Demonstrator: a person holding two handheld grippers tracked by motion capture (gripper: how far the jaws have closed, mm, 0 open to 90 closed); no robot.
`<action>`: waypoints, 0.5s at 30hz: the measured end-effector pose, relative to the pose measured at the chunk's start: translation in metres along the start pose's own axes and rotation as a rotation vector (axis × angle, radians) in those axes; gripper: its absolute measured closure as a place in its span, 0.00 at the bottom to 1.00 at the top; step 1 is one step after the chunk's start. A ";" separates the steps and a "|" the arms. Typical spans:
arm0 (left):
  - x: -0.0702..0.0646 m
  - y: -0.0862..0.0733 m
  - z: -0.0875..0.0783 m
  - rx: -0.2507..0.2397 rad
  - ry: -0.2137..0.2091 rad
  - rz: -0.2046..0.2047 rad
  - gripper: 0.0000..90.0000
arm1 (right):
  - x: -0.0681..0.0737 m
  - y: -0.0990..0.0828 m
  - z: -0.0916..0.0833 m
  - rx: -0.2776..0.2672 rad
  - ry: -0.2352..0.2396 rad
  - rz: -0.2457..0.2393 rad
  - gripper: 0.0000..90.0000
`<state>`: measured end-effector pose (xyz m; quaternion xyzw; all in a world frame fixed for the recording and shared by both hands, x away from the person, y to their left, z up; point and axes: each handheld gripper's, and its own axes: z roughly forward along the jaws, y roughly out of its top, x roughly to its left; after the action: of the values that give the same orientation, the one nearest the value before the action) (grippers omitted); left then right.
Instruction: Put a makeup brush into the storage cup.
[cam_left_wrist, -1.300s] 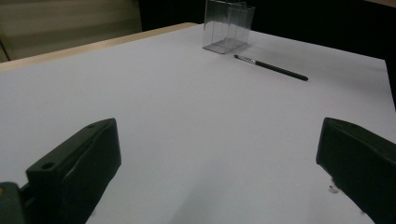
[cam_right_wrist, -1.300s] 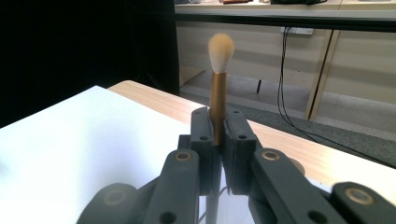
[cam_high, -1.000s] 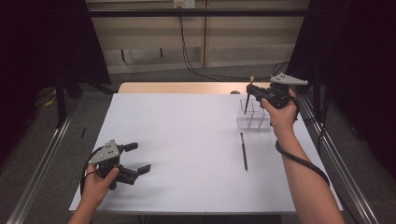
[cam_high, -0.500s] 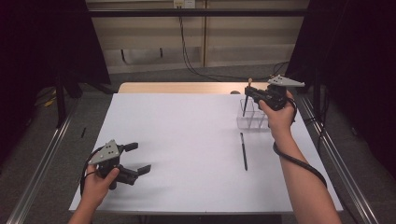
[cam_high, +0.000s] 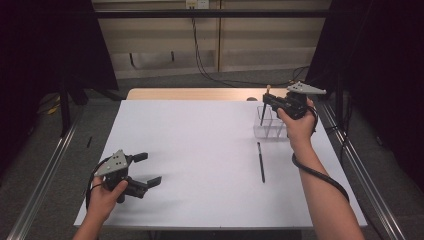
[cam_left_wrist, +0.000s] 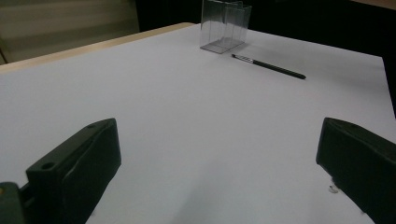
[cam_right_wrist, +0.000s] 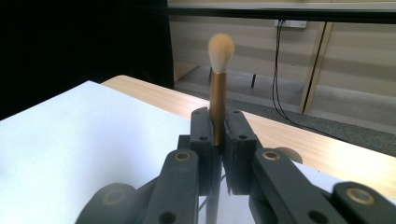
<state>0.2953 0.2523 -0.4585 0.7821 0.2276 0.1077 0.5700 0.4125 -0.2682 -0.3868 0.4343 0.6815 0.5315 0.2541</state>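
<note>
My right gripper (cam_high: 266, 101) is at the table's far right, shut on a makeup brush (cam_high: 263, 114) with a gold ferrule and a dark handle. The brush (cam_right_wrist: 218, 93) stands almost upright, pale tuft on top, clamped between the jaws of the right gripper (cam_right_wrist: 217, 126). Its lower end hangs over or inside a clear plastic holder (cam_high: 271, 129); I cannot tell which. A thin black pen-like stick (cam_high: 260, 161) lies flat on the white sheet in front of the holder. My left gripper (cam_high: 149, 168) rests low at the front left, open and holding nothing. From the left gripper (cam_left_wrist: 219, 163), the holder (cam_left_wrist: 224, 25) and stick (cam_left_wrist: 268, 65) lie far ahead.
The white sheet (cam_high: 200, 150) covers most of the table, with a strip of bare wood (cam_high: 195, 94) along the far edge. Metal rails (cam_high: 360, 170) run along both sides. Cables hang at the back wall (cam_high: 197, 45).
</note>
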 end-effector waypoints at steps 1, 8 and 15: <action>0.000 0.000 0.000 -0.001 0.000 -0.001 0.00 | 0.000 -0.001 0.000 0.001 0.001 0.000 0.94; -0.001 0.000 0.001 0.000 -0.003 0.000 0.00 | 0.001 -0.004 -0.001 -0.008 -0.006 0.018 0.82; 0.000 0.000 0.001 0.002 -0.003 -0.004 0.00 | 0.004 -0.006 -0.005 -0.015 0.000 0.036 0.44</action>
<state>0.2955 0.2508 -0.4589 0.7822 0.2283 0.1050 0.5701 0.4043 -0.2676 -0.3901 0.4445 0.6696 0.5411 0.2475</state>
